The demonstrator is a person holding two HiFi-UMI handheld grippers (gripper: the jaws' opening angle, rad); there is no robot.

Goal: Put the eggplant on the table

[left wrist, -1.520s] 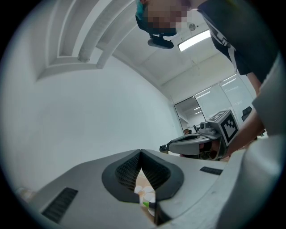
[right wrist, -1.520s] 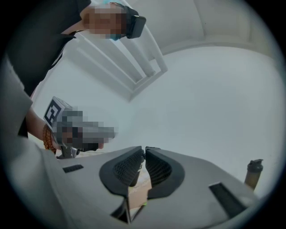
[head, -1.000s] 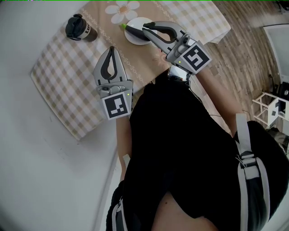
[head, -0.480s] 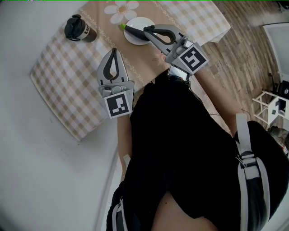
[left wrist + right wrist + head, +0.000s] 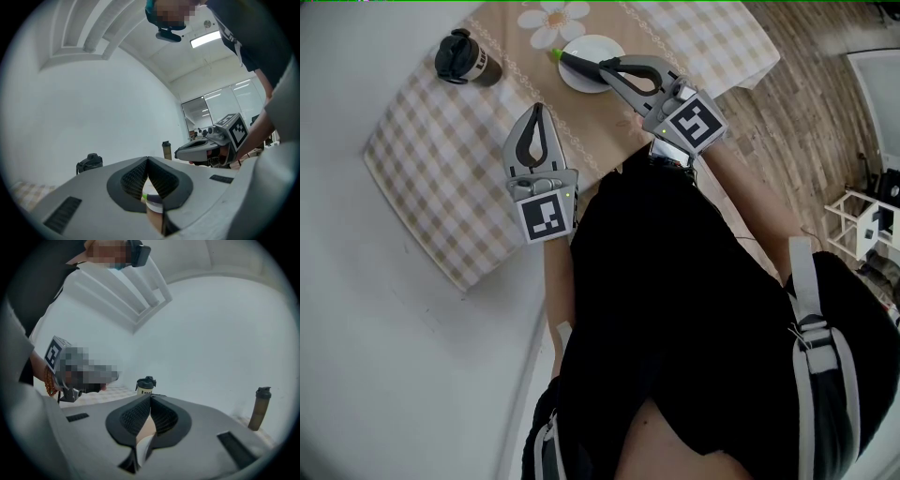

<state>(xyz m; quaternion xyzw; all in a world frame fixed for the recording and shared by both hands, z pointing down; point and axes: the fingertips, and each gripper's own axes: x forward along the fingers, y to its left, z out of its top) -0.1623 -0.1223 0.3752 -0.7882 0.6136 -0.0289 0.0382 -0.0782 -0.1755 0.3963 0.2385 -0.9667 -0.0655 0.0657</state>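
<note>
Two grippers held above a tabletop covered by a checked cloth. The left gripper has its fingers closed tip to tip, empty, near the white plate. The right gripper also has its fingers pressed together with nothing between them, tips at the dark end of the eggplant; contact cannot be told. The eggplant lies on the plate, green stem toward the dark lidded cup, which stands well apart.

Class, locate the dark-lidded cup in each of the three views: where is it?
Head view: dark-lidded cup top left, on the checked tablecloth.
Left gripper view: the cup's lid left of centre, above the left tongs.
Right gripper view: cup at centre, just above the right tongs.
Shared landmark: the checked tablecloth.
</note>
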